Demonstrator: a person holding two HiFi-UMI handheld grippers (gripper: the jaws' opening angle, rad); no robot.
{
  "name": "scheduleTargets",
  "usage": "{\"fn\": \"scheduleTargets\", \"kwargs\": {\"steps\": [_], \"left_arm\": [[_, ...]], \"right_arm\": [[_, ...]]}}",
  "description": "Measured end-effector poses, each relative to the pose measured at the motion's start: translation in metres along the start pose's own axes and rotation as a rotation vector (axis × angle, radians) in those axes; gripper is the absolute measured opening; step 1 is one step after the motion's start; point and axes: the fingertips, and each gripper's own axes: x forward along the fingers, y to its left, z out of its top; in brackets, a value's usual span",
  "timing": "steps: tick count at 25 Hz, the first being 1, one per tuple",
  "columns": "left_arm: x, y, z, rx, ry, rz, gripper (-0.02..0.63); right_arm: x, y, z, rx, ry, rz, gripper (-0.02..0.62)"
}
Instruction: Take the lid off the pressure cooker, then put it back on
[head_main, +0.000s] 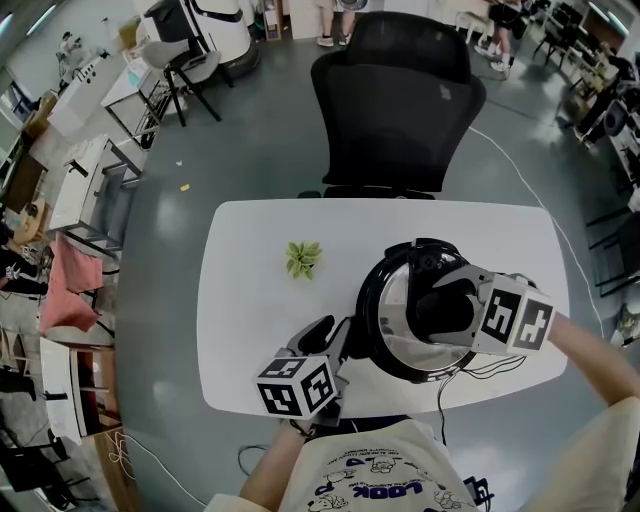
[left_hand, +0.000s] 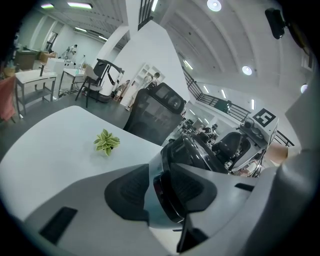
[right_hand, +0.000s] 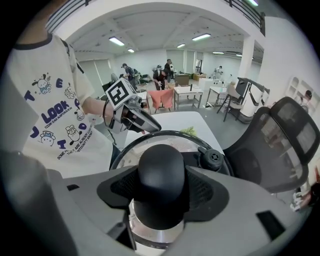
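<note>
The pressure cooker (head_main: 366, 300) is found on the white desk (head_main: 250, 300), near its front edge, with the glass lid (head_main: 397, 300) seated on it. The black knob (right_hand: 161, 172) of the lid is pinched between the fingers (right_hand: 125, 188) of the right gripper (right_hand: 161, 189). The cooker's rim is clamped by the left gripper (left_hand: 160, 192) from the near left side. A small plant (head_main: 303, 259) is noted apart on the desk, and an office chair (head_main: 395, 100) beyond it.
</note>
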Motion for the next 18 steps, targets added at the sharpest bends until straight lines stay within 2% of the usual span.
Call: {"fn": "scheduleTargets", "kwargs": {"steps": [9, 18], "left_arm": [[-0.006, -0.005, 0.002, 0.000, 0.008, -0.003, 0.146], [-0.002, 0.000, 0.005, -0.003, 0.001, 0.003, 0.146]], "right_arm": [[-0.011, 0.006, -0.001, -0.020, 0.007, -0.001, 0.295], [0.005, -0.002, 0.000, 0.043, 0.012, -0.030, 0.296]]}}
